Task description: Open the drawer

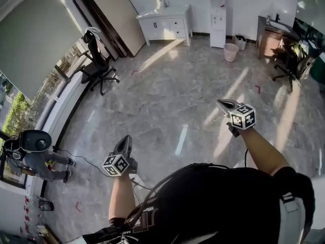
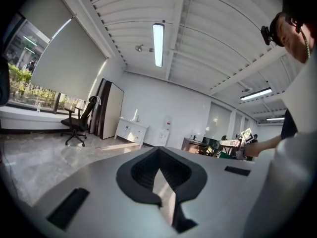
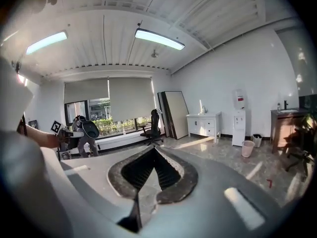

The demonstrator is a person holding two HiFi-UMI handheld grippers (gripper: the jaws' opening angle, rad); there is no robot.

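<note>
Although the task is to open a drawer, neither gripper is anywhere near one: the likeliest target, a white cabinet (image 1: 165, 24) with small drawer fronts (image 1: 176, 26) on its right half, stands against the far wall, well apart from the person across a wide stretch of bare marble floor (image 1: 167, 95). Because nothing is in reach, both tools are carried empty in front of the body, pointing roughly level toward the far wall rather than down at any work. The left gripper (image 1: 124, 140) has its 2 jaws pressed together with nothing between them, as its own view confirms (image 2: 158, 150), and past its tips the cabinet (image 2: 131, 131) shows small beside tall leaning panels. The right gripper (image 1: 224, 104) is likewise closed tip to tip on nothing (image 3: 153, 149), with the cabinet (image 3: 204, 124) off to the right of its line. An office chair (image 1: 96, 65) sits by the window side, a water dispenser (image 1: 218, 20) stands just right of the cabinet, and a pink bin (image 1: 230, 52) rests near that; a second person (image 1: 36, 156) crouches by the windows, well clear of the route. My read is that the task is at its approach stage, with no contact made: the next move calls for closing the distance, then spreading 1 gripper's jaws to take a drawer pull, which is too small from here to make out.
</note>
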